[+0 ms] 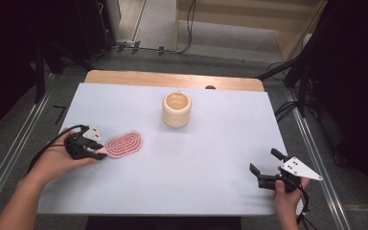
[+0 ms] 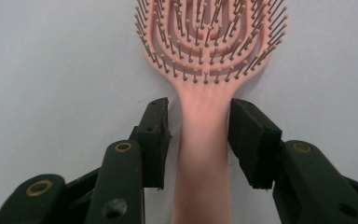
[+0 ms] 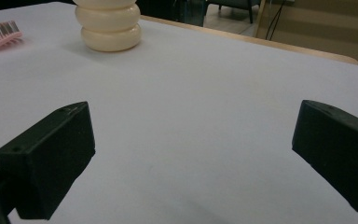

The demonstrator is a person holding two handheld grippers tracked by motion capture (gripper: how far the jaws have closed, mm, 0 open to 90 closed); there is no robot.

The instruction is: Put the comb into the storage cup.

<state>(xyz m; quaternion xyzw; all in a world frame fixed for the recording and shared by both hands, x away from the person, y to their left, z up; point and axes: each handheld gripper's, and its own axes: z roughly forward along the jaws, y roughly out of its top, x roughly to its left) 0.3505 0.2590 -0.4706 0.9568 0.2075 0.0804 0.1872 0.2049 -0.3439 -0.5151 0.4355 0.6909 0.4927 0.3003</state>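
The left gripper [image 2: 199, 135] straddles the pink hairbrush [image 2: 205, 88] handle on the worktop [image 1: 211, 153], fingers apart and not yet gripping, so closing looks next; the right gripper [image 1: 263, 173] idles wide open

No text, label, brand or number can be read anywhere
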